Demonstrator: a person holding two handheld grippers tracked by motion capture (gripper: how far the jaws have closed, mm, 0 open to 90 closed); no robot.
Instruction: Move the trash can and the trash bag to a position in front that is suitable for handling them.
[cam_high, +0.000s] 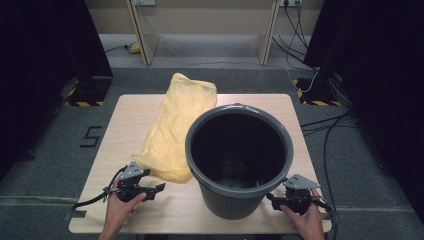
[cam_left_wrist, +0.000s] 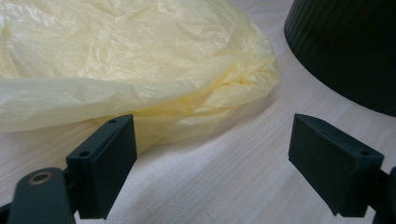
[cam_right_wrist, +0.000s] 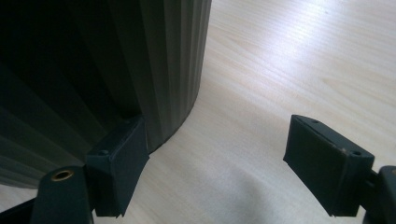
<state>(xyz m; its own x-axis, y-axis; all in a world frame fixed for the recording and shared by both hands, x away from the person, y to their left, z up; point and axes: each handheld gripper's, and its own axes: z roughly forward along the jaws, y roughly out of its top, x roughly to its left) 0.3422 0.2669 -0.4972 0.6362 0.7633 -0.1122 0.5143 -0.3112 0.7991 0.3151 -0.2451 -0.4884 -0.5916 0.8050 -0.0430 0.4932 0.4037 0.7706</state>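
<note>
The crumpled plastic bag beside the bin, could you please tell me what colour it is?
Pale yellow; the thin crumpled plastic bag shows best in the left gripper view.

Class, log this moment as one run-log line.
left tongs: open, near yellow bag | right tongs: open, beside grey bin | nothing held

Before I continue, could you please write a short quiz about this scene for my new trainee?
1. True or false: the yellow plastic bag lies flat on the table, outside the grey bin.
2. Which gripper has the bin's ribbed wall close beside one of its fingers?
A. left gripper
B. right gripper
3. What do the left gripper's fingers hold?

Key:
1. True.
2. B; the high view and the right gripper view show it.
3. Nothing: they stand wide open, just short of the bag's edge.
</note>
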